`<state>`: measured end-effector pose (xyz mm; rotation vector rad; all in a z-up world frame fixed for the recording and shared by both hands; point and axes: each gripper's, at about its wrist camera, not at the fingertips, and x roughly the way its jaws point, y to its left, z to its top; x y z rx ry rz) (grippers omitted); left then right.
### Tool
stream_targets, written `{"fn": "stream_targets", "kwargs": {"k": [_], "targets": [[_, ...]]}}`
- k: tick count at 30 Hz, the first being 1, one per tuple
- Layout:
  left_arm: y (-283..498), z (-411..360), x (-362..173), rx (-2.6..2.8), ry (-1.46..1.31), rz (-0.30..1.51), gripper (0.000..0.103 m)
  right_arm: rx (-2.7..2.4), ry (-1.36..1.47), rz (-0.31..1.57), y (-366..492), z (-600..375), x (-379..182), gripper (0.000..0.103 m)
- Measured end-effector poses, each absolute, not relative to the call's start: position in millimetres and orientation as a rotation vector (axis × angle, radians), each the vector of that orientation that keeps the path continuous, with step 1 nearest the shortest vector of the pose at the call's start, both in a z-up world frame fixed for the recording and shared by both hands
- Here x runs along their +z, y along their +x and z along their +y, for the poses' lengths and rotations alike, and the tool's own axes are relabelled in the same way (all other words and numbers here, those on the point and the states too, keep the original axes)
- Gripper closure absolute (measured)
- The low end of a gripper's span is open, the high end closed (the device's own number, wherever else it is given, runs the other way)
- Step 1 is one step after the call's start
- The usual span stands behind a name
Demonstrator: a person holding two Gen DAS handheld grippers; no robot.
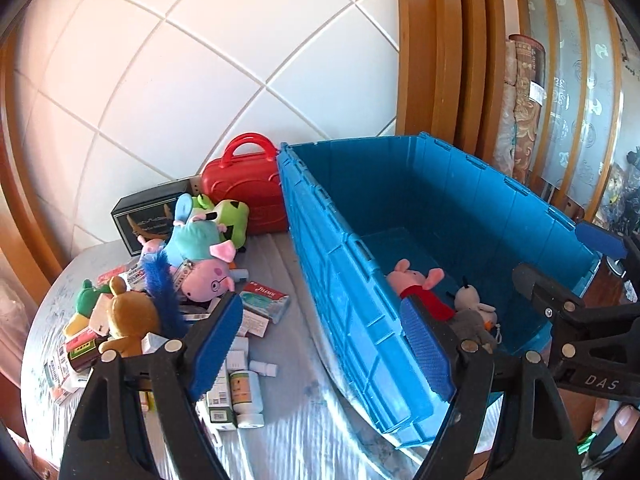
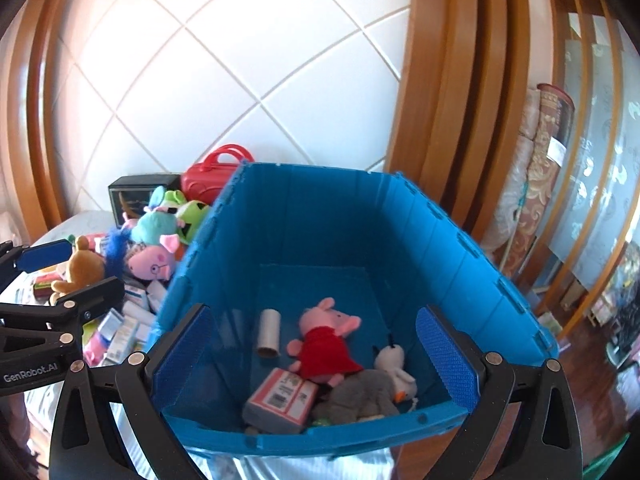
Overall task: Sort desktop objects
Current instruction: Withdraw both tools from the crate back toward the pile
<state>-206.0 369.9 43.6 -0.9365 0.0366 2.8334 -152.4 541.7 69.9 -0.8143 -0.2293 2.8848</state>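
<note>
Above the blue bin, right claw gapes empty over the binned toys, so left claw, also wide and empty, should take the worktop's toy pile next, one item per grab.

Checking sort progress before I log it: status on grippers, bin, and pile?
Left gripper open, empty. Right gripper open, empty, over blue bin. Pink pig plush and box in bin. Toy pile unsorted on table. Nothing in the way.

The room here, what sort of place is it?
Probably a home: a white tiled wall, wooden door frames and rolled rugs stand behind a table piled with plush toys beside a blue crate.
</note>
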Motion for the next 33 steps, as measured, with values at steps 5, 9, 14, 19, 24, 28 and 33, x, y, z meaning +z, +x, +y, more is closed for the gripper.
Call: {"fn": "stream_targets", "kwargs": {"k": [5,9,14,19,24,28,33], "targets": [[-204,328,36,2.854,-0.977,-0.013,0.022,2.930,-0.827,-0.274,-158,501,66,0.000],[-200,290,28,2.892,-0.999,-0.043,0.022,2.968,-0.847,-0.303,-164,466,60,0.000],[-192,239,19,2.946,-1.007,-0.120,0.022,3.000,-0.879,-0.340,-173,423,53,0.000],[-187,188,8,2.991,-1.036,-0.159,0.022,3.043,-0.919,-0.361,-183,381,42,0.000],[-181,139,-13,3.028,-1.098,-0.189,0.022,3.078,-0.988,-0.380,-192,340,24,0.000],[-181,109,-39,3.023,-1.176,-0.215,0.022,3.096,-1.091,-0.399,-200,312,2,0.000],[-182,83,-80,2.996,-1.317,-0.240,0.022,3.063,-1.268,-0.398,-216,288,-39,0.000]]}}
